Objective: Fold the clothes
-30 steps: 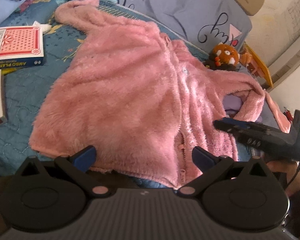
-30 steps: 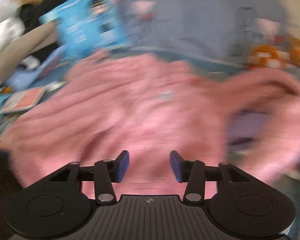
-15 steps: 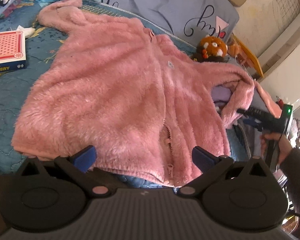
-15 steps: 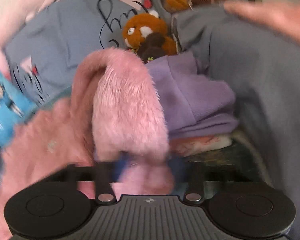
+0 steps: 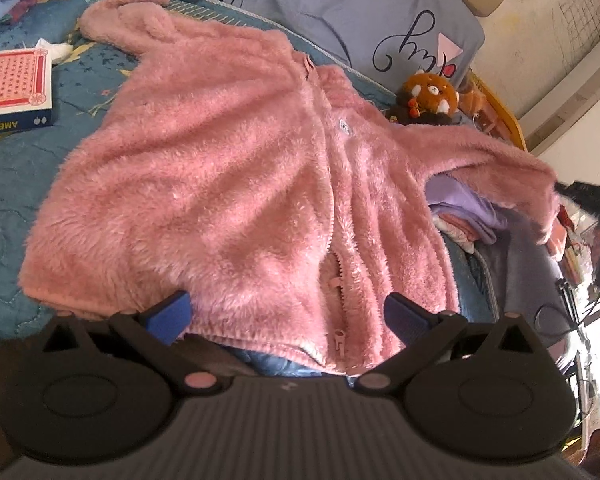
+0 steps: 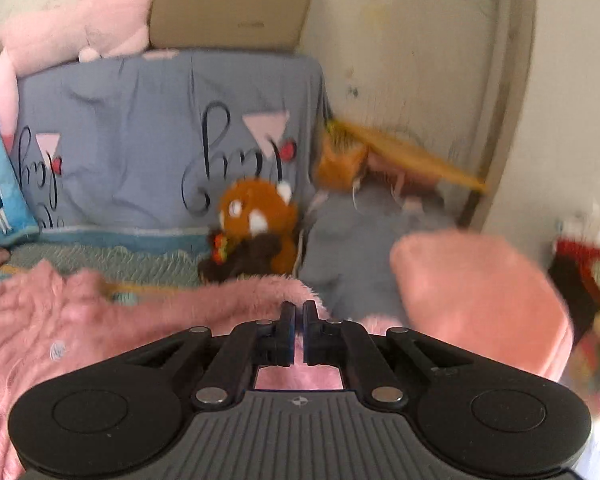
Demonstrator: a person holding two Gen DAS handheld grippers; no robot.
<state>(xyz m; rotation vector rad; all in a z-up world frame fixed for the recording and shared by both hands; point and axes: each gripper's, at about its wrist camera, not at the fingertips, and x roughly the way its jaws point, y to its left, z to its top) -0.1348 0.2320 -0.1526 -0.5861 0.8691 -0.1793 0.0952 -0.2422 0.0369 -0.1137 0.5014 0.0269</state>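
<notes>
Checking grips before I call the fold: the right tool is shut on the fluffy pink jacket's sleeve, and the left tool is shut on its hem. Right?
Not quite. The left tool is open: in the left wrist view its blue pads stand wide apart over the hem of the fluffy pink jacket, gripping nothing. The right tool is indeed shut on the sleeve, as the right wrist view shows.

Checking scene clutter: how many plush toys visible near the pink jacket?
2: a red panda plush by the grey pillow, and a big pink plush atop that pillow. Others may be hidden.
</notes>
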